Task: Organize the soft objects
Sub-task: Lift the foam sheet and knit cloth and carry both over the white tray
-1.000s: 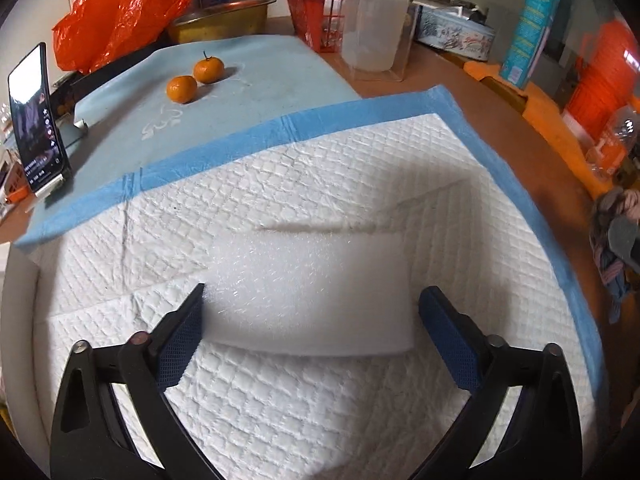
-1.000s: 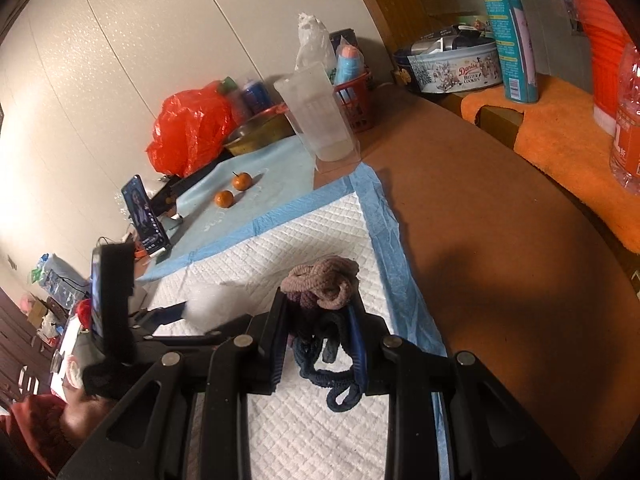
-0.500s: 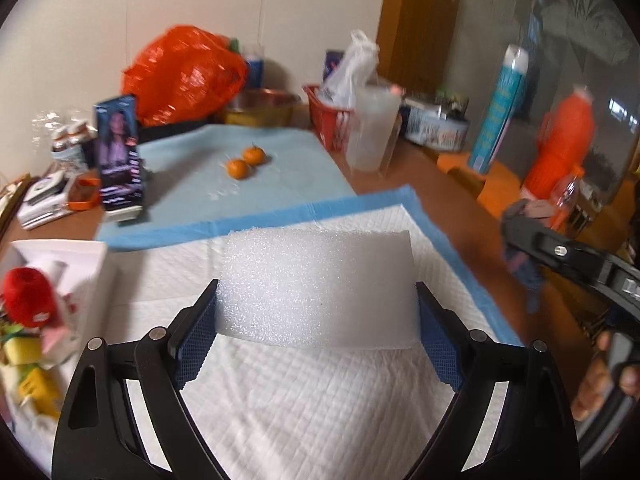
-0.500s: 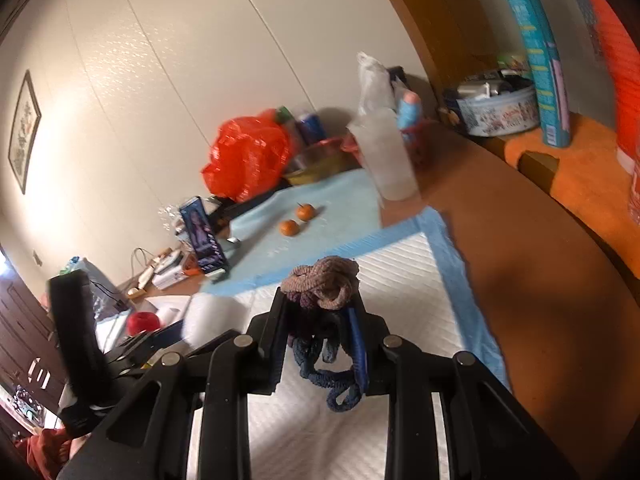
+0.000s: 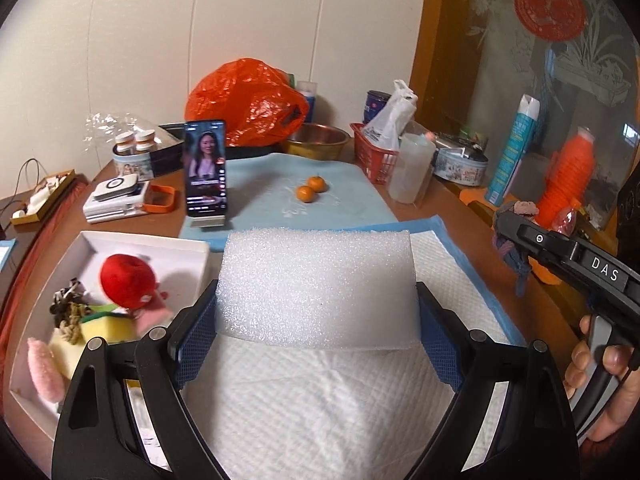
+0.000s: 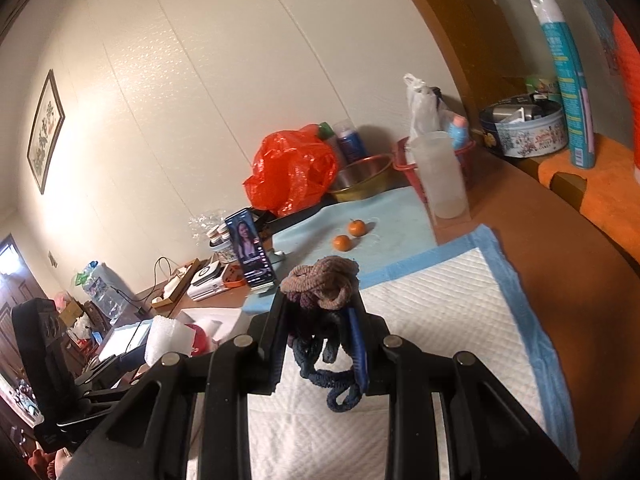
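My left gripper [image 5: 316, 324] is shut on a white foam block [image 5: 316, 288] and holds it in the air above the white quilted pad [image 5: 320, 408]. A white box [image 5: 188, 252] at the left holds a red plush ball [image 5: 127, 280], a yellow sponge, a pink soft piece and a knotted rope. My right gripper [image 6: 320, 332] is shut on a bundle of knotted hair ties [image 6: 320, 284], brown on top and dark blue below, held over the pad [image 6: 440, 312]. The right gripper also shows in the left wrist view [image 5: 516, 220] at the right. The foam block also shows in the right wrist view [image 6: 166, 338].
A phone on a stand [image 5: 205, 172], two oranges [image 5: 311, 189] on a light blue mat, an orange bag [image 5: 248, 100], a metal bowl [image 5: 318, 140], a red basket [image 5: 374, 156] and a clear jug [image 5: 410, 172] stand behind. A spray can [image 5: 512, 152] and a tin [image 5: 460, 164] stand at the right.
My left gripper closed on the foam block and lifted it off the pad, swinging left so the white box came into view. My right gripper rose a little with the hair ties.
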